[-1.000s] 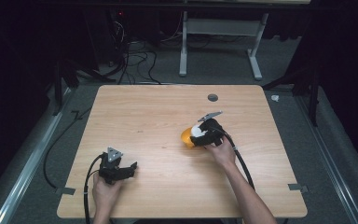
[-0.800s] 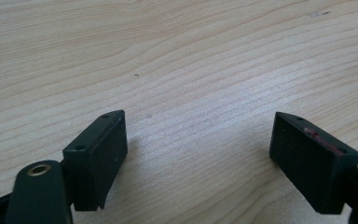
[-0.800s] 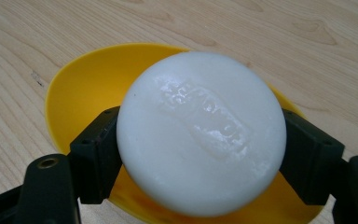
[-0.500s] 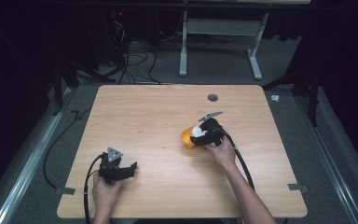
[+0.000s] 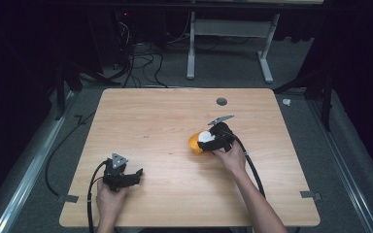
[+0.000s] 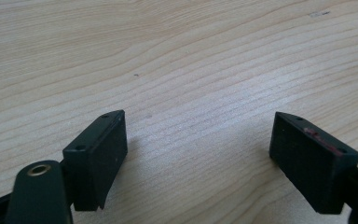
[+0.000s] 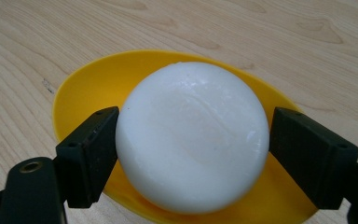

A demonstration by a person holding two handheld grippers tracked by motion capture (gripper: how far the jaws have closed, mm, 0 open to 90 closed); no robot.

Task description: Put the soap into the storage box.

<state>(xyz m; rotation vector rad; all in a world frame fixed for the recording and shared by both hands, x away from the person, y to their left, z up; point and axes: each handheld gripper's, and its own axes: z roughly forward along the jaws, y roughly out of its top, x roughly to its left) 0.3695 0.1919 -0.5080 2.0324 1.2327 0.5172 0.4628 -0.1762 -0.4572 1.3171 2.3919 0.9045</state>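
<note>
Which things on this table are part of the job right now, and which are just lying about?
In use:
- white round block, clamped by the right gripper
- yellow dish beneath it

Lying about:
- left gripper, open over bare table
- round grommet near the far edge

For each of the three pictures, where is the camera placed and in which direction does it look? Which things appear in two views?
High view: above the person's side, looking forward and down on the wooden table; both forearms, left gripper and right gripper show.
Left gripper view: rides the left gripper, looking along its open jaws at bare wood.
Right gripper view: rides the right gripper, jaws against a white round piece over a yellow dish.
Shared: the white piece and yellow dish also appear in the high view.
</note>
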